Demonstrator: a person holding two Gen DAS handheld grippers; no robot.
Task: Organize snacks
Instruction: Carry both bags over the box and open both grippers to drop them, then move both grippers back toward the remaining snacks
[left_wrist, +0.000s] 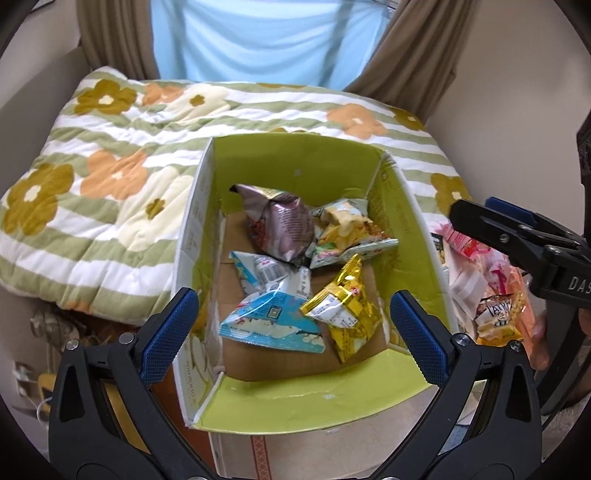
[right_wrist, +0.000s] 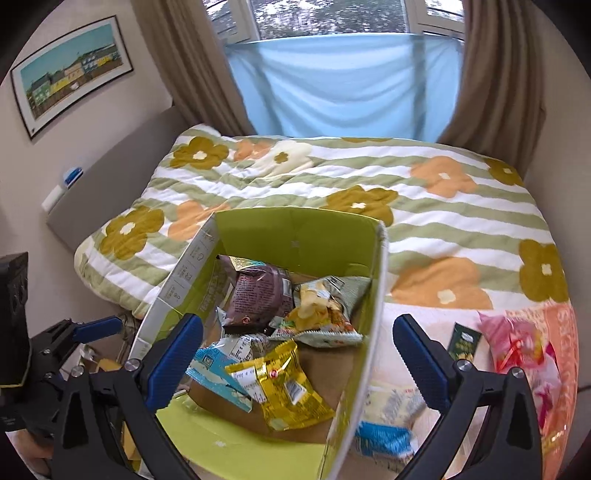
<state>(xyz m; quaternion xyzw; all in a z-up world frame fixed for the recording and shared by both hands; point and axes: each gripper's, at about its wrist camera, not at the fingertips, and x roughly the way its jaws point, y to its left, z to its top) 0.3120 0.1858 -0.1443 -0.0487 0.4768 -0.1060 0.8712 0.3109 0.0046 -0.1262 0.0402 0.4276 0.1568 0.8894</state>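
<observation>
snack box between two empty hand-held grippers
left hand-held gripper (left_wrist: 291, 325) and right hand-held gripper (right_wrist: 297, 350) both gape apart above the green box (left_wrist: 295, 162) holding the yellow packet (left_wrist: 343, 314)

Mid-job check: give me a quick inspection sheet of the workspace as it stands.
Surface: floral quilt over a bed.
Job's things: green-lined box holding four packets: purple, chips, blue, gold.
Clutter: loose snacks outside the box's right wall, including a pink bag and a blue-white packet.
Grippers: left gripper open, empty, over the box; right gripper open, empty.
Cables: nothing seen.
Surroundings: brown curtains, blue cloth at the window, framed picture.
</observation>
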